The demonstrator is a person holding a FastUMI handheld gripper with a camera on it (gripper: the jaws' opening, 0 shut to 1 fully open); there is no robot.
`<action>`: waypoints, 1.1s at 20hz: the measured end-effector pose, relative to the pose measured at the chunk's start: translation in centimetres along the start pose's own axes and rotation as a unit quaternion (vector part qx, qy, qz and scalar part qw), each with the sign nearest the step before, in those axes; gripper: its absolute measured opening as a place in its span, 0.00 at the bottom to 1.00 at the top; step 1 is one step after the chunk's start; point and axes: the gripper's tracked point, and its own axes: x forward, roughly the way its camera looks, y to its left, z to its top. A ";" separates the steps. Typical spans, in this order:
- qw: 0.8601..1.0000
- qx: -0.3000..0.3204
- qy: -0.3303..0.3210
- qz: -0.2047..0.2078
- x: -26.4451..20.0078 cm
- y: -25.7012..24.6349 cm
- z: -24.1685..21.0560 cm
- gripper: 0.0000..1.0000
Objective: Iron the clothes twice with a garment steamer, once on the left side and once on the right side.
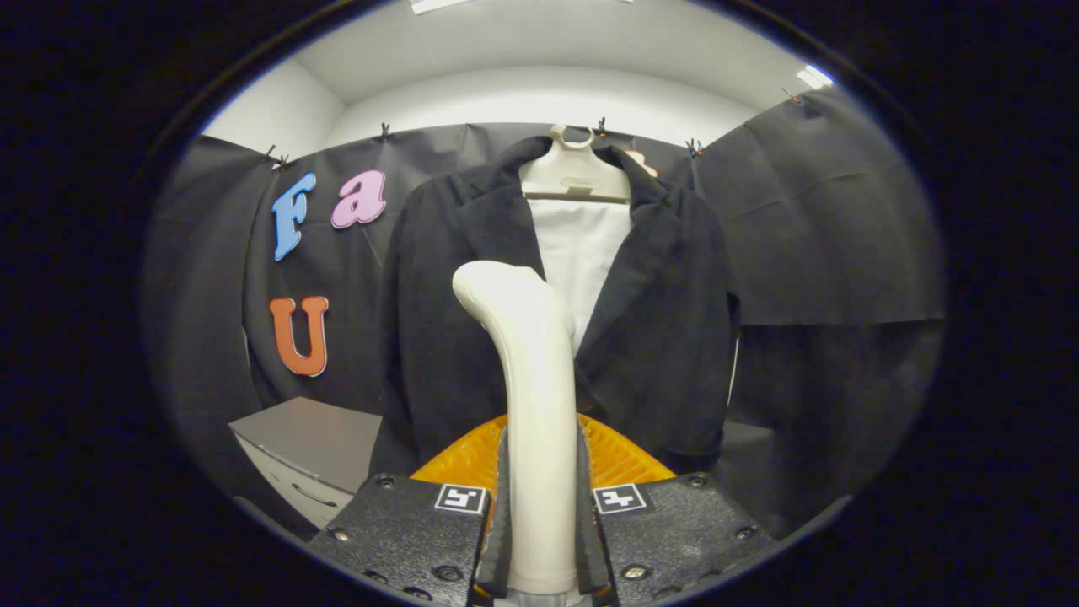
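Observation:
A cream-white garment steamer [529, 371] stands upright between my fingers, its curved head rising in front of the clothes. My gripper [541, 506] is shut on the steamer's handle, both fingers pressing its sides. Beyond it hangs a dark jacket [666, 337] over a white shirt [582, 253] on a pale hanger [573, 173] against the booth wall. The steamer's head sits before the jacket's left lapel, near the chest; I cannot tell whether it touches the cloth.
A grey cabinet [308, 447] with a drawer stands low to the left of the jacket. Black cloth walls close in the booth on all sides. An orange ribbed part [624, 459] shows just behind the fingers.

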 end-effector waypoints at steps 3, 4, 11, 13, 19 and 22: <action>1.000 -0.006 0.004 -0.006 -0.4 -0.4 -1.0 0.33; 1.000 -0.009 0.006 -0.008 -0.5 -0.4 -1.2 0.33; 0.999 -0.033 0.041 -0.011 -2.2 -0.2 -5.5 0.33; 0.998 -0.035 0.056 -0.011 -2.6 -0.1 -7.0 0.33; 0.990 -0.032 0.137 -0.032 -3.9 -0.6 -13.5 0.33; 0.987 -0.039 0.153 -0.035 -4.6 -0.3 -15.4 0.33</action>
